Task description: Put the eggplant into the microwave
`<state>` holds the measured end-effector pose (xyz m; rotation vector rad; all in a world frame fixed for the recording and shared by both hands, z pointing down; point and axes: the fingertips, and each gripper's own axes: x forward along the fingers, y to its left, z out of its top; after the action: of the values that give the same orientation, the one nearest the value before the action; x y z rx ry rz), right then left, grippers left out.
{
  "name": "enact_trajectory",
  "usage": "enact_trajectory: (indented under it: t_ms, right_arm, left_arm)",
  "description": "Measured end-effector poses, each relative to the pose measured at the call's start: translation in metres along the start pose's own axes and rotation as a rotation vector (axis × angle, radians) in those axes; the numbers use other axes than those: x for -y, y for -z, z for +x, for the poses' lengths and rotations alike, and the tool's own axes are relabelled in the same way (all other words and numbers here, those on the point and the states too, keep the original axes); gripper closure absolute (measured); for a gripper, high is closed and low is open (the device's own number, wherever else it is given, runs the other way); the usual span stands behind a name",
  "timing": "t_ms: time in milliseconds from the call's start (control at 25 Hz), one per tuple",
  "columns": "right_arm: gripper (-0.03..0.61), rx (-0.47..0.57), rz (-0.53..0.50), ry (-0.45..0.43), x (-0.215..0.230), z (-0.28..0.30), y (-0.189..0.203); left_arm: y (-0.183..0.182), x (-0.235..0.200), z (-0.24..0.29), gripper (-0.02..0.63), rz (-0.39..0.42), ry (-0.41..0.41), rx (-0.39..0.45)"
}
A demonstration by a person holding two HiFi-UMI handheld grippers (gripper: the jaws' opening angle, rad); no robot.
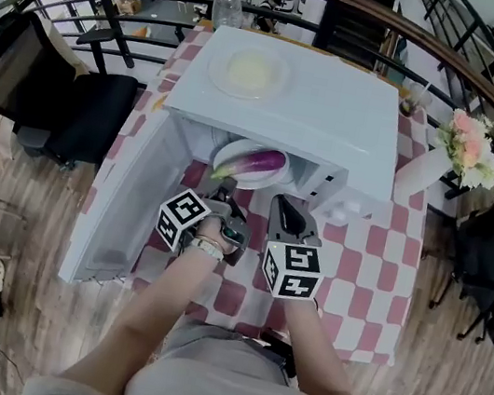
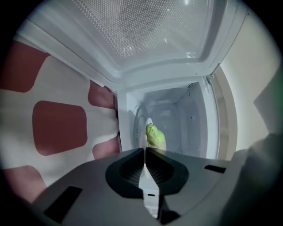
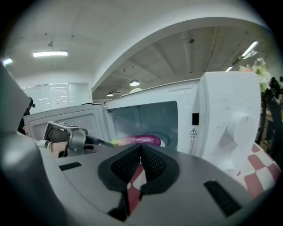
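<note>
- Where the microwave (image 1: 336, 122) stands on the checked desk (image 1: 377, 262), with its door (image 1: 122, 208) swung wide open on its left side, we see the eggplant (image 1: 263, 161) lying on a white plate (image 1: 237, 148) in the mouth of the microwave.
- The eggplant's purple body lies across the plate. Its green stem points toward the door side of the microwave.
- Our left gripper (image 1: 225, 199) is just in front of the microwave's opening. Its fingers are closed on the near rim of the plate.
- In the left gripper view, the thin white rim runs edge-on between the pressed-together fingers, with the green stem just beyond them inside the microwave.
- Our right gripper (image 1: 289, 207) is also in front of the microwave, nearer its control-panel side and apart from the plate.
- Its fingers are closed together and hold nothing. Only the red-and-white cloth shows through the slit below their tips.
- On top of the microwave rests a pale round dish (image 1: 248, 73).
- Beside the microwave's panel side stands a white vase (image 1: 421, 175) of flowers.
- Behind the microwave stands a clear bottle (image 1: 228, 4).
</note>
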<state>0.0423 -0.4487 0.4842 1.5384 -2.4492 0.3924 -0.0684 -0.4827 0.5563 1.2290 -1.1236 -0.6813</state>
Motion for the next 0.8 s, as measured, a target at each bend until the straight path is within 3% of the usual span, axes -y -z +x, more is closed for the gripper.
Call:
enact_trajectory:
  t_ms: [800]
  right_arm:
    - [0.554,-0.047,0.012,-0.024,0.001,0.029,0.017]
  left_arm:
    - [-0.014,-0.013,0.047,0.597,-0.059,-0.053,0.011]
